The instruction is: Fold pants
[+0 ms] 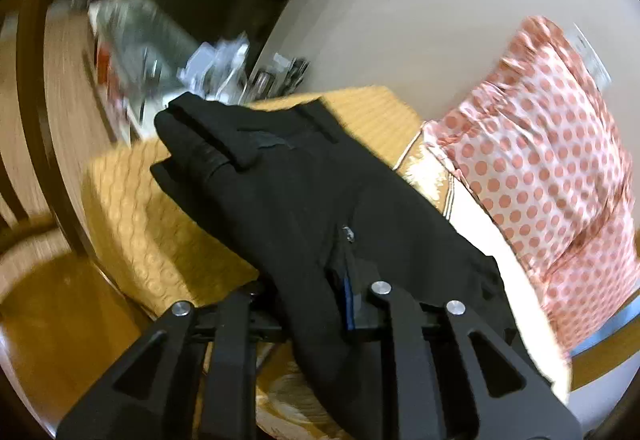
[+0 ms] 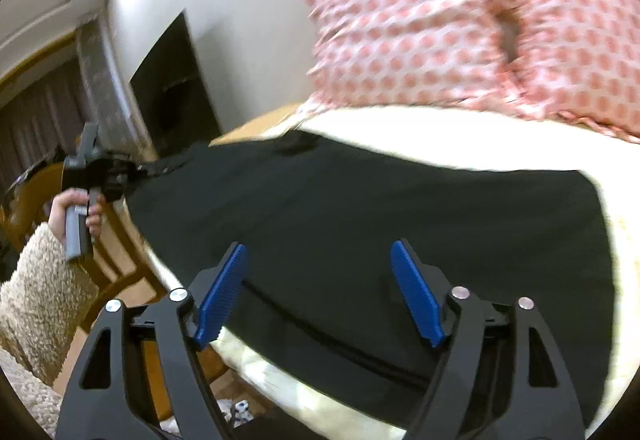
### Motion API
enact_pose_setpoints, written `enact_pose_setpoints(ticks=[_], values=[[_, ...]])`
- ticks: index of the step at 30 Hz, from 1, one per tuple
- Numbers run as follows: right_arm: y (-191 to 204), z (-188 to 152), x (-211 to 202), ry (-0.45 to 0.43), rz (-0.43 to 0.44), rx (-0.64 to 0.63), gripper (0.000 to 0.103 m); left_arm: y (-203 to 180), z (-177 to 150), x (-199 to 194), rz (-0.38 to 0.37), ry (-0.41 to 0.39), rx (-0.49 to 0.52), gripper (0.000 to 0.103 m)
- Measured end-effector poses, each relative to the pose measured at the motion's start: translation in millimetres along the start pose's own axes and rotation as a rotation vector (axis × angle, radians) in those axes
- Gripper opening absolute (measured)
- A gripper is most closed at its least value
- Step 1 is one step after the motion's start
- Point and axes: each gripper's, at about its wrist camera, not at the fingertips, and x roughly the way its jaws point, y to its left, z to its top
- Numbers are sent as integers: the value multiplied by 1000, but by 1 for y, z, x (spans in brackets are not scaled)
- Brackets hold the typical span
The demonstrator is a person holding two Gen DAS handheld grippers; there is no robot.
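Observation:
The black pants [image 2: 380, 208] lie spread across a cream bed cover [image 2: 420, 136]. My right gripper [image 2: 318, 246] hovers over their near edge, open, its blue pads [image 2: 222, 296] wide apart with only flat fabric below them. At the far left, my left gripper [image 2: 132, 170], held in a hand [image 2: 70, 208], grips one end of the pants and lifts it off the bed. In the left wrist view the black cloth [image 1: 280, 192] drapes over my left gripper [image 1: 340, 280], which is shut on it. One blue pad [image 1: 350, 296] shows; the waistband with belt loops [image 1: 240, 148] hangs ahead.
Pink polka-dot pillows [image 2: 440, 20] lean against the wall behind the pants. A yellow quilted cover [image 1: 152, 232] lies under the lifted end. A wooden chair [image 2: 116, 260] stands by the bed's left edge. Blurred clutter [image 1: 160, 52] sits on a surface beyond.

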Motion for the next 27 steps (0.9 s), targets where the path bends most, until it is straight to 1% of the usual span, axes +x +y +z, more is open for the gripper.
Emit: enact_pose_setpoints(ticks=[4, 6, 8, 9, 10, 13, 15, 17, 18, 19, 20, 21, 22, 23, 24, 25, 27], values=[[-30, -1, -28, -54, -85, 54, 81, -47, 0, -19, 1, -60, 122, 15], [-44, -4, -40, -71, -122, 86, 81, -77, -4, -29, -10, -85, 196, 15], [-61, -6, -52, -86, -157, 130, 81, -115, -13, -40, -35, -108, 293, 15], [-69, -8, -58, -93, -170, 151, 81, -140, -21, -47, -61, -115, 354, 15], [-78, -10, -65, -103, -187, 178, 81, -156, -28, -51, -81, -121, 393, 15], [-98, -15, -86, -134, -239, 234, 81, -225, -64, -75, -176, -148, 570, 15], [-107, -17, -98, -154, -267, 258, 81, -262, -94, -88, -248, -159, 683, 15], [-116, -20, -110, -176, -299, 284, 81, -304, -144, -101, -344, -149, 846, 15], [-118, -22, -114, -181, -308, 290, 81, -315, -165, -103, -374, -137, 905, 15], [-122, -24, -118, -187, -324, 298, 81, -329, -201, -104, -415, -111, 1011, 15], [-124, -27, -122, -188, -337, 306, 81, -337, -234, -102, -437, -80, 1106, 15], [-128, -29, -124, -187, -347, 315, 81, -341, -258, -98, -448, -52, 1175, 15], [-131, -31, -126, -184, -358, 327, 81, -342, -290, -90, -446, -9, 1262, 15], [-134, -33, -127, -181, -367, 336, 81, -341, -313, -80, -431, 32, 1321, 15], [-138, -36, -129, -179, -373, 344, 81, -338, -328, -71, -433, 80, 1354, 15], [-141, -38, -130, -176, -380, 351, 81, -333, -338, -64, -431, 121, 1364, 15], [-145, -40, -131, -170, -390, 361, 81, -328, -345, -67, -413, 67, 1383, 15]])
